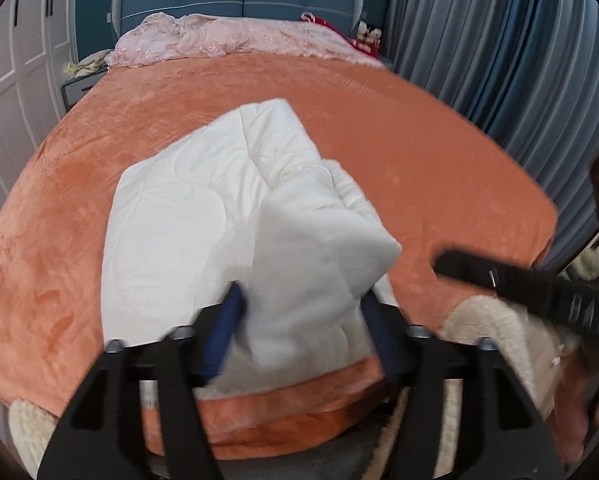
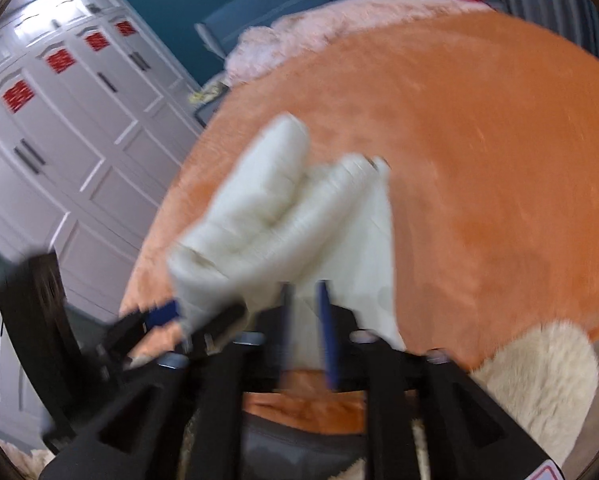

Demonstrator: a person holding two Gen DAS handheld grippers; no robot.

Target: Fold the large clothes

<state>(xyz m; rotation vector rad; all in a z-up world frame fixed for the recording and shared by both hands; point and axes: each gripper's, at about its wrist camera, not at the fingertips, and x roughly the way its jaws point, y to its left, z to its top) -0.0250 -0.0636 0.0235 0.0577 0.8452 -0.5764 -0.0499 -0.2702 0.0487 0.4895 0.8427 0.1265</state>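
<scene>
Soft even daylight; fisheye bending at dark edges; right wrist view heavily motion-blurred; ceiling glare top-left.

orange blanket (image 1: 399,152) lies bare beyond the white garment (image 1: 203,200).

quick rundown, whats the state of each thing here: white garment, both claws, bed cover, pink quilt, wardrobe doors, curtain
white garment: partly folded, bunched at near end, lying on the bed
left claw: open, garment between its fingers
right claw: open, garment fold between its fingers
orange bed cover: spread flat
pink quilt: crumpled at the headboard
wardrobe doors: closed
curtain: drawn
</scene>
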